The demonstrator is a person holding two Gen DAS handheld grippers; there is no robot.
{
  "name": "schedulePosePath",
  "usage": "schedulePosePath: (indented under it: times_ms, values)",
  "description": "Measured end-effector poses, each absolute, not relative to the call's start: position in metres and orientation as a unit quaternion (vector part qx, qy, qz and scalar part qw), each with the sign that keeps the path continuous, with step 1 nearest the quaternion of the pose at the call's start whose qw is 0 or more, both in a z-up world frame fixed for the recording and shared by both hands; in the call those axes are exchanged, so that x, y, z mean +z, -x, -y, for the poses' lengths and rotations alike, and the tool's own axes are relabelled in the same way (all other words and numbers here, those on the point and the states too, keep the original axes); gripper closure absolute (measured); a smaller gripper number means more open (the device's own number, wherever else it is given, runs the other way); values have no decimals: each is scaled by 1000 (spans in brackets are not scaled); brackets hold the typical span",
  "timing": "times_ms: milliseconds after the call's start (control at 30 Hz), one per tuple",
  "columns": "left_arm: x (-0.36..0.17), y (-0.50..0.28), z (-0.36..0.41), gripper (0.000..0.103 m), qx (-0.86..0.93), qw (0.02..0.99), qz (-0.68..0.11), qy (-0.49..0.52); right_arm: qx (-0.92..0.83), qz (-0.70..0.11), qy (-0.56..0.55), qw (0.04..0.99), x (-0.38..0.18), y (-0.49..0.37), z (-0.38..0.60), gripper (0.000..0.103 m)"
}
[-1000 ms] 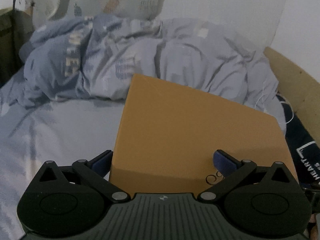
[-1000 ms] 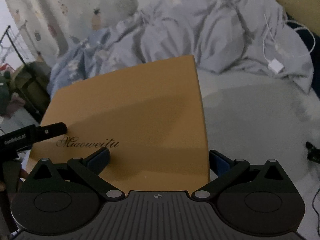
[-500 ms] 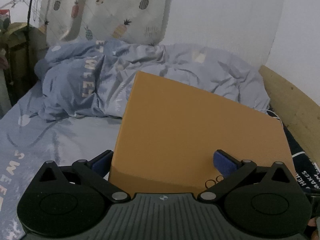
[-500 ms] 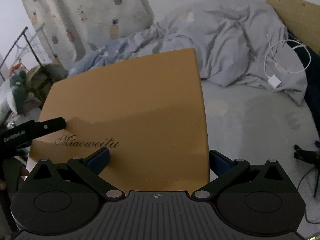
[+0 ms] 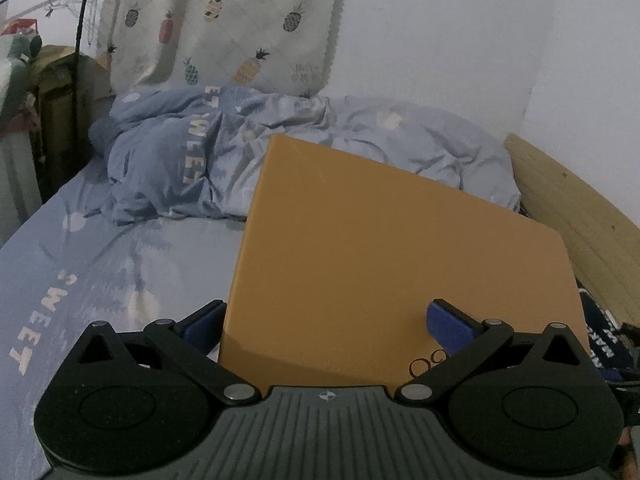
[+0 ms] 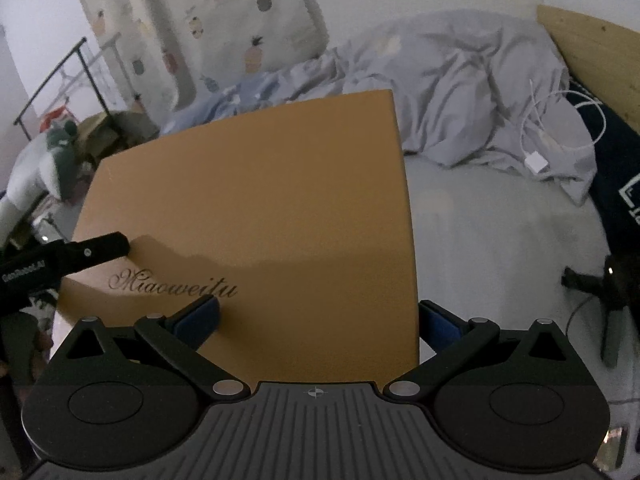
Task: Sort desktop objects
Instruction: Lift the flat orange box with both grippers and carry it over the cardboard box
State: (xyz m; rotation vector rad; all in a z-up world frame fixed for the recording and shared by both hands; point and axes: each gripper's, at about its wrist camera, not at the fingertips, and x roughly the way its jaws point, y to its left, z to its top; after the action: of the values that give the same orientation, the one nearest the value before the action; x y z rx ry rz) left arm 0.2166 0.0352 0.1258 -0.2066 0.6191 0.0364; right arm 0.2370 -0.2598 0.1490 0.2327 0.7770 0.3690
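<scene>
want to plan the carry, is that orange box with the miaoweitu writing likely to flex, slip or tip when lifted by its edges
The orange box probably stays stiff: its top looks flat with straight edges. It may slip, since the surface looks smooth and the left gripper and right gripper each straddle only one edge. Being broad, it could tilt if one side drops.

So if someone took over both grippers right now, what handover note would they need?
Left gripper: shut on the orange box, one pad outside its left edge, one on top.
Right gripper: shut on the same box at its right edge.
Box: held between both grippers above the bed sheet, logo facing up.
Done: box gripped on both sides.
Left: carry it to its spot, which is not in view, and let go.
</scene>
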Motion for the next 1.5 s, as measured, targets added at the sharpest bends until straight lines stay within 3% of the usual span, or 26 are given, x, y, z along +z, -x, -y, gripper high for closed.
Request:
schedulePosePath:
  times_ms: [700,1500]
  values:
    - [88,-132,-22,0,35,937,-328,118,186,-411,-90,888,106,-134,261,0]
    - [-25,-101,-29,0,48,899,-397,177,177,-473,-44,862,5,-118,250,0]
